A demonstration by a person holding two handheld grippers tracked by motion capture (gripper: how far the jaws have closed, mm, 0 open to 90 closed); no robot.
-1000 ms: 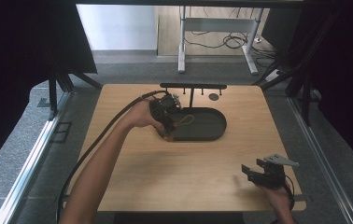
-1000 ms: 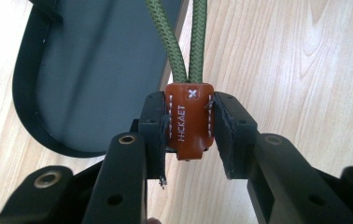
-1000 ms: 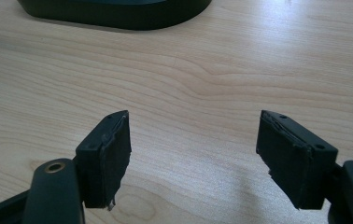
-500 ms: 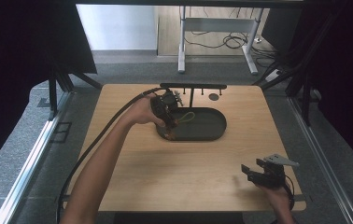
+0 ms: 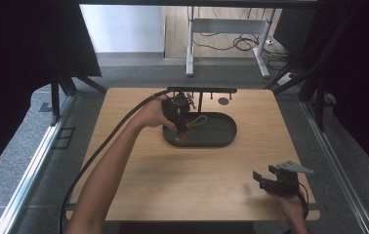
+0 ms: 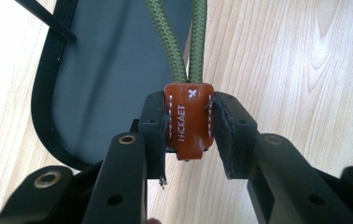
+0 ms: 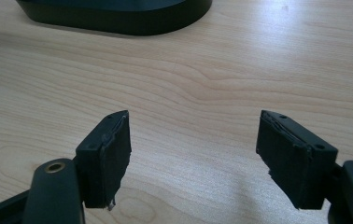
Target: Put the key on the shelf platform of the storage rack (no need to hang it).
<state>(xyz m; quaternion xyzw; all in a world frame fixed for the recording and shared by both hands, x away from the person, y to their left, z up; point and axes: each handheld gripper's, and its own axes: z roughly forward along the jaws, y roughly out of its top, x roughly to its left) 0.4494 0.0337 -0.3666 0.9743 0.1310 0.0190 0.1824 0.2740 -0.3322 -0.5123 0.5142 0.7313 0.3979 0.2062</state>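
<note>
Resting low at the near right corner of the table point(image 5: 138, 185), right tool point(image 5: 270, 179) held in a hand point(image 5: 290, 207), jaws spread well apart with nothing between them, only bare wood grain beneath in the right gripper view. Pads point(image 7: 114, 154) worn at the edges, clear of everything. Well apart from the rest of the work.

Farther in, past the middle of the table, left tool point(image 5: 181, 130) angled down over the near left end of the dark oval tray point(image 5: 221, 141), a forearm reaching in from the lower left and a thick black cable point(image 5: 109, 141) trailing back along it. Clamped on a small brown leather tab point(image 6: 189, 120), white-stitched and stamped with letters, squeezed from both sides by the pads point(image 6: 153, 128). Running up and away from the tab, two strands of green braided cord point(image 6: 179, 42), side by side, hanging over the tray's grey floor in the left gripper view. In the high view, cord point(image 5: 199, 119) looping faintly above the tray.

Behind the tray, a low black stand point(image 5: 202, 90) with a horizontal bar, and a small dark round spot point(image 5: 223, 101) just beside it on the wood.
</note>
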